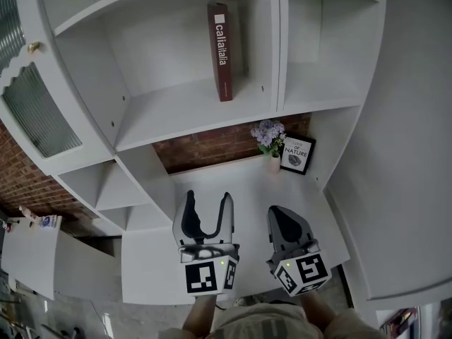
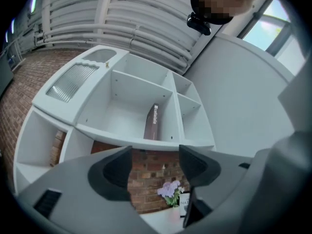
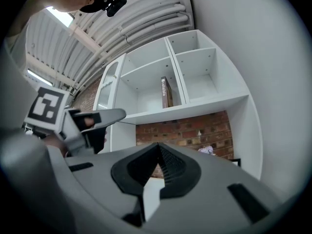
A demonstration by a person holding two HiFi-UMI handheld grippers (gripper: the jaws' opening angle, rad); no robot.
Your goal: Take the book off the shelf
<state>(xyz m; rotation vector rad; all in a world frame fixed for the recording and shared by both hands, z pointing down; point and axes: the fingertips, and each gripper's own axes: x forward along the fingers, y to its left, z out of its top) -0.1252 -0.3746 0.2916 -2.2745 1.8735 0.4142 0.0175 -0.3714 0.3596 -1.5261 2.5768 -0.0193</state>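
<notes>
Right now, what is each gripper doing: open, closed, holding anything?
Left gripper: open, nothing between its jaws.
Right gripper: closed, holding nothing.

The dark red book (image 1: pixel 220 51) stands upright on the white shelf (image 1: pixel 191 108), against its right divider.

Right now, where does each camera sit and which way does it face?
Head view: on the person's head, facing the white shelf unit with the book; both forearms, the open left gripper and the shut right gripper show.
Left gripper view: rides the left gripper, looks up between its parted jaws at the book; the person's head shows at top.
Right gripper view: rides the right gripper, looks over its closed jaws at the shelf unit; the left gripper shows at left.
Shared: all three see the upright book.
</notes>
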